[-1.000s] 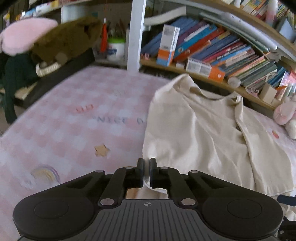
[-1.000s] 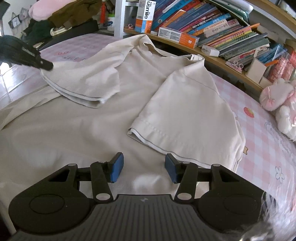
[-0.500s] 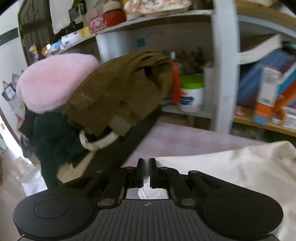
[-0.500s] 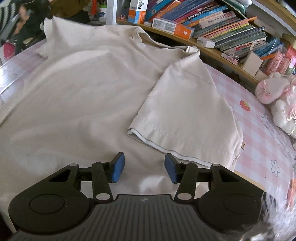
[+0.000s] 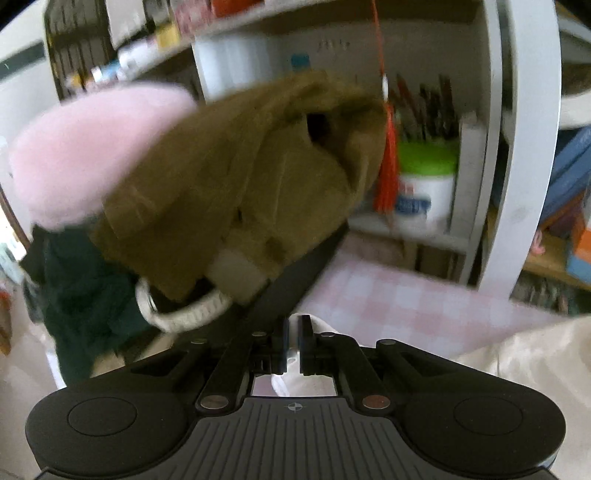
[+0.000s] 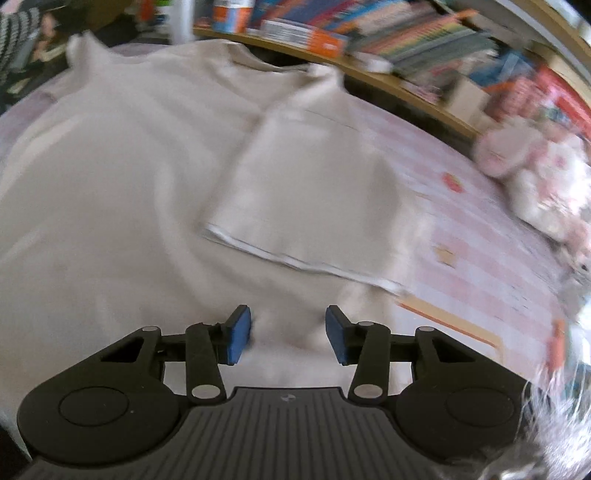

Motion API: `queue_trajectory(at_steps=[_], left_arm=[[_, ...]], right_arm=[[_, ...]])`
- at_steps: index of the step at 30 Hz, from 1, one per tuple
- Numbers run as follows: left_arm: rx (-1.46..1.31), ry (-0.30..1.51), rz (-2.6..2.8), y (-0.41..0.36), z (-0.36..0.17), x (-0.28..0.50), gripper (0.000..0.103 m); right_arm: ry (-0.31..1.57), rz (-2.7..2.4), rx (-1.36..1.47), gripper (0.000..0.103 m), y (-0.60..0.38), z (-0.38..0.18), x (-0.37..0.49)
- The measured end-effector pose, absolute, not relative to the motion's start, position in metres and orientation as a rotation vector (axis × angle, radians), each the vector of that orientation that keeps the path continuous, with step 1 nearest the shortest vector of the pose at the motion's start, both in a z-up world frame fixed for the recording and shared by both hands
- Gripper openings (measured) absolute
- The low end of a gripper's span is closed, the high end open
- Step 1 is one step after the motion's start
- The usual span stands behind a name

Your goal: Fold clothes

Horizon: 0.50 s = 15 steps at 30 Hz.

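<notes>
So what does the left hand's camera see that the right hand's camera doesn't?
Only the left wrist view shows the brown garment heaped beside a fluffy pink thing, a red tassel and a green-lidded tub. The left gripper has just been opening, with cream cloth between its fingers.

Only the right wrist view shows the row of books, the pink plush toys and the folded-in sleeve.

Both show the cream shirt and the pink checked sheet.

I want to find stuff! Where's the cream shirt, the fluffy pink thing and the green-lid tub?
cream shirt (image 6: 110, 177): right wrist view, flat body panel.
fluffy pink thing (image 5: 92, 147): left wrist view, its middle.
green-lid tub (image 5: 428, 158): left wrist view, its lid.
</notes>
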<state>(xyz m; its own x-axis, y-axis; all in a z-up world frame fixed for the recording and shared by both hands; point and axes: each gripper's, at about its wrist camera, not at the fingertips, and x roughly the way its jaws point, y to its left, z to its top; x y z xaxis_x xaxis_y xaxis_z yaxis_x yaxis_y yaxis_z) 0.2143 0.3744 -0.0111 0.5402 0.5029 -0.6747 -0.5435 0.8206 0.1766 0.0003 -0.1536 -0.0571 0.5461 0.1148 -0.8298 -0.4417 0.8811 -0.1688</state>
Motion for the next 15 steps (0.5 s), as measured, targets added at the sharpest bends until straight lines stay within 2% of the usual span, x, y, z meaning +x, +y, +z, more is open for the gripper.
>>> queue_trajectory(at_steps=[6, 10, 11, 15], left_arm=[[0.006, 0.808, 0.499, 0.342, -0.008, 0.145, 0.025], [-0.022, 0.802, 0.338, 0.284, -0.004, 0.047, 0.051], [-0.030, 0.817, 0.311, 0.267, -0.007, 0.023, 0.055], [-0.063, 0.916, 0.263, 0.204, -0.025, -0.062, 0.056]], right_arm=[[0.978, 0.329, -0.367, 0.043, -0.190, -0.054, -0.010], [1.002, 0.392, -0.360, 0.043, -0.211, -0.059, -0.019], [1.012, 0.407, -0.355, 0.043, -0.217, -0.061, -0.023], [1.033, 0.461, -0.320, 0.043, -0.240, -0.066, -0.041]])
